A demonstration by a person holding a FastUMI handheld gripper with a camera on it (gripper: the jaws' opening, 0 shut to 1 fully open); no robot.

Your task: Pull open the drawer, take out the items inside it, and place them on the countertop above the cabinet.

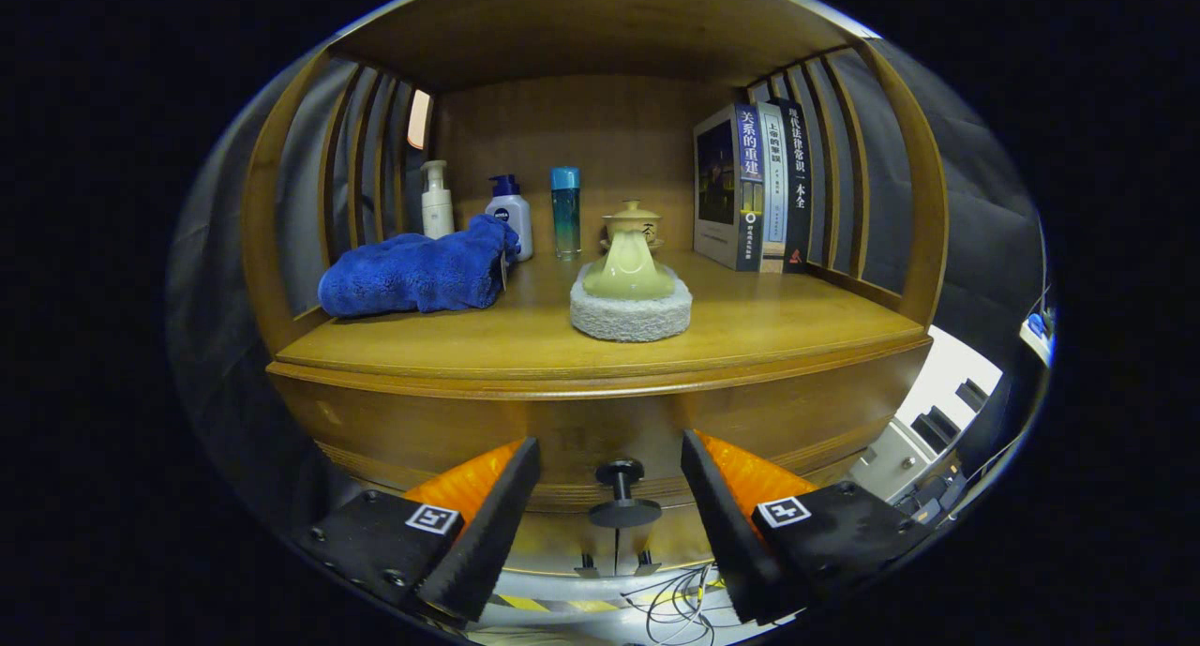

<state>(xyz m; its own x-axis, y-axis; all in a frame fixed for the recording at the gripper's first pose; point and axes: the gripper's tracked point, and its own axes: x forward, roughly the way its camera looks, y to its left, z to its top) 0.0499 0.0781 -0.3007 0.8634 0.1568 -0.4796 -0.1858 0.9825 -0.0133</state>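
A wooden cabinet stands in front of me, its countertop [750, 332] at mid height. Below it the drawer front [525, 430] looks closed, with a dark round knob [622, 494] sticking out toward me. My gripper [609, 496] is open, one finger on each side of the knob and neither touching it. Whatever lies inside the drawer is hidden.
On the countertop lie a blue towel [417, 271], a white pump bottle [436, 201], a blue-capped white bottle [511, 213], a teal bottle [565, 212], a pale green lidded teacup [630, 252] on a white round sponge [630, 313], and three upright books [755, 188]. Slatted side panels enclose the shelf. Cables [675, 599] lie on the floor below.
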